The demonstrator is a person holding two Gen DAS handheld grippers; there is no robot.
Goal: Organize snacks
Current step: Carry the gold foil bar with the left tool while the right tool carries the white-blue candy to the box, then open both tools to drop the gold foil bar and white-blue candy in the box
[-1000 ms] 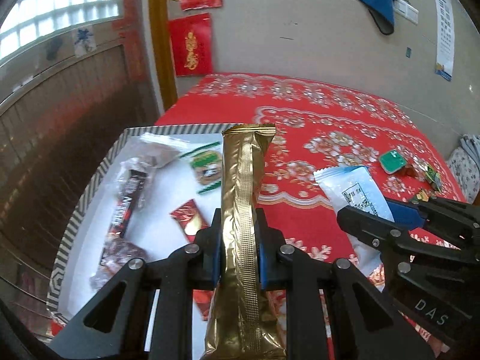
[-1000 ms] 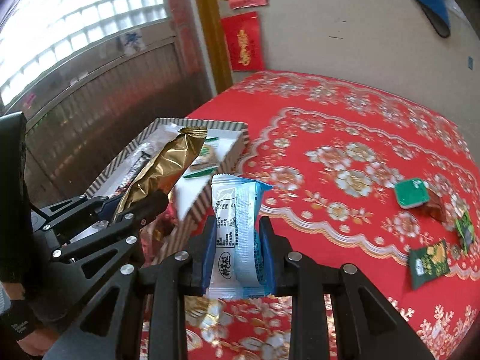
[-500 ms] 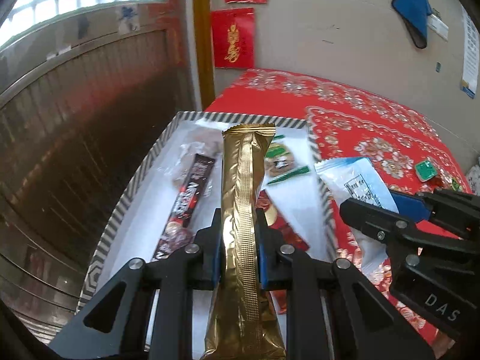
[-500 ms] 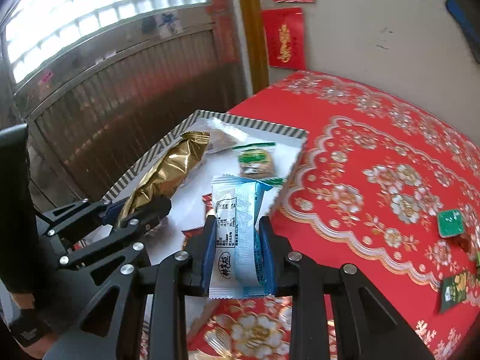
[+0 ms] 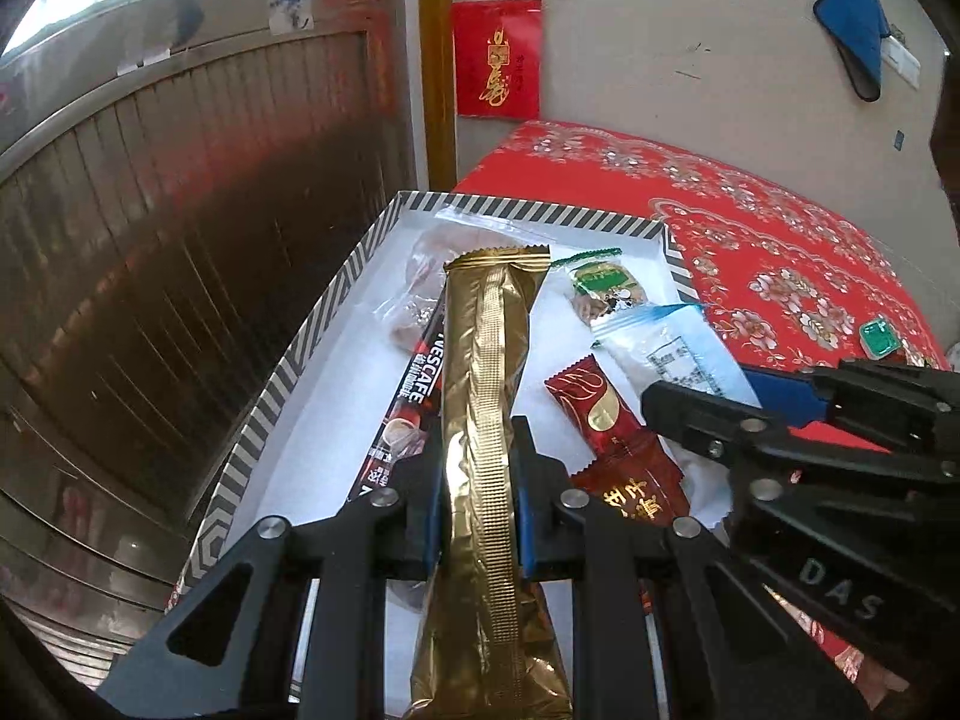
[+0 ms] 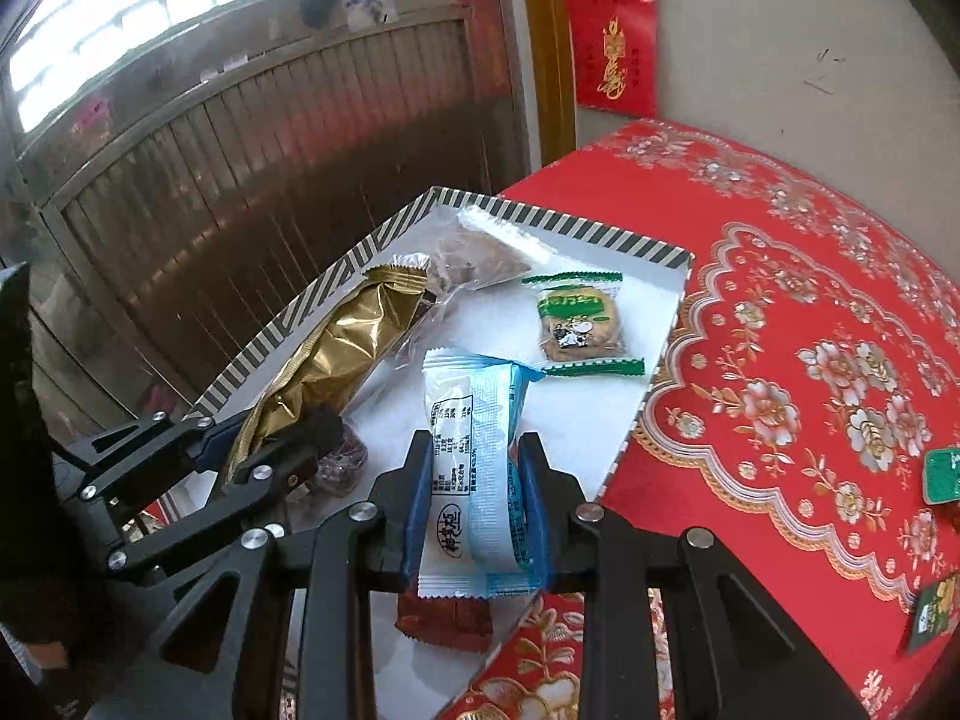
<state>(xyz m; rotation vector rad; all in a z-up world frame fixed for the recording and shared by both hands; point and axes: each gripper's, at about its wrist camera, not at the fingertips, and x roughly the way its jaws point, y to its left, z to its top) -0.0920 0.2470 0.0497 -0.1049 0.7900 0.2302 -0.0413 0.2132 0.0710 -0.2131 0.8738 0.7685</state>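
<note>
Over the near end of the tray point(image 5: 336, 324), the left gripper point(image 5: 477, 516) is pinching a long gold packet point(image 5: 486, 396) about midway along its length, jaws closed tight on the foil, the packet pointing forward over the tray floor. Beside it, the right gripper point(image 6: 477, 516) is clamping a pale blue packet point(image 6: 474, 438) the same way, jaws shut on its lower half, and it too is hanging above the white floor of the tray.

Just beyond the fingertips, a red sachet point(image 5: 618, 450) and a dark coffee stick point(image 5: 414, 402) are lying flat in the tray. Farther in, a green-edged biscuit point(image 6: 579, 318) and a clear bag of brown snacks point(image 6: 474, 252) are sitting near the far wall. Past the tray, on the red cloth point(image 6: 810, 276), a few small green packets point(image 6: 942, 474) are waiting, well apart from the rest.

The risks here are mostly in the release, I judge. The two grippers are working close together, so a sideways drift could be knocking one against the other. The gold packet is long and limp; letting go while it is angled could be leaving one end propped on the striped rim or across the coffee stick. The blue packet is hanging near the tray's right edge, and a drop from there might be sending it onto the cloth.
</note>
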